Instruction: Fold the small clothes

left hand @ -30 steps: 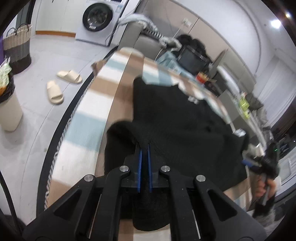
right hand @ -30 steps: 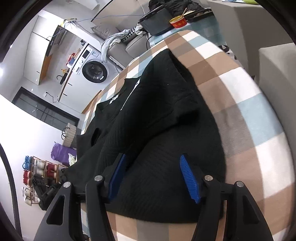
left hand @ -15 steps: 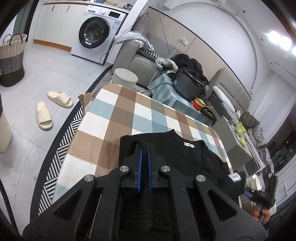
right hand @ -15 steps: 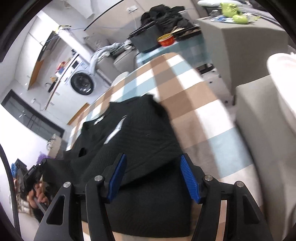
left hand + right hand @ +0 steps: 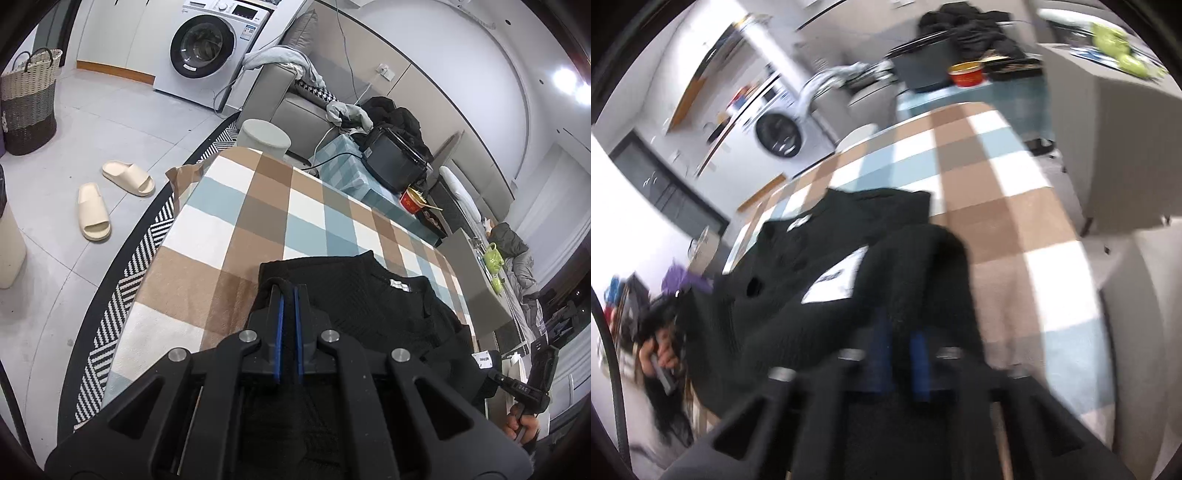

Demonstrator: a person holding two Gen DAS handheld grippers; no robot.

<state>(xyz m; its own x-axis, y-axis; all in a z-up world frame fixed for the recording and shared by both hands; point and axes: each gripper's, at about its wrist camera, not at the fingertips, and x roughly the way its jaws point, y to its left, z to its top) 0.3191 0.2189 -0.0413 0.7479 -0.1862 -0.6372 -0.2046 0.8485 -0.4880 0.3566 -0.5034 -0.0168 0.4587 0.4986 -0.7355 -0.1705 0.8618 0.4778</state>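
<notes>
A: Black knit is bunched between the blue pads of the left claw, low in the middle of its view; the pads stand almost together with a fold of the black sweater pinched at their tips.

B: And the right claw?

A: Blurred, but its jaws have just been closing, and dark knit rises in a hump right over the pads, so I judge it clamped on cloth as well. How much cloth is in there I cannot tell.

B: Where does the garment lie?

A: On the checked cloth of the tabletop, at the near edge, neck label toward the frame's right of centre. The far half of the tabletop is bare.

B: What worries you?

A: Three things. The right grip is fresh and may be thin; a lift could let the knit slide out and one side would drop, leaving a skewed fold. Second, the sweater sits close to the tabletop's edge, so a pull toward the person could drag part of it off. Third, thick ribbed knit stretches; if the two claws move apart unevenly, the hem line will twist.

B: And the white tag in the right view?

A: Loose on the fabric, it may end up folded outward.
</notes>
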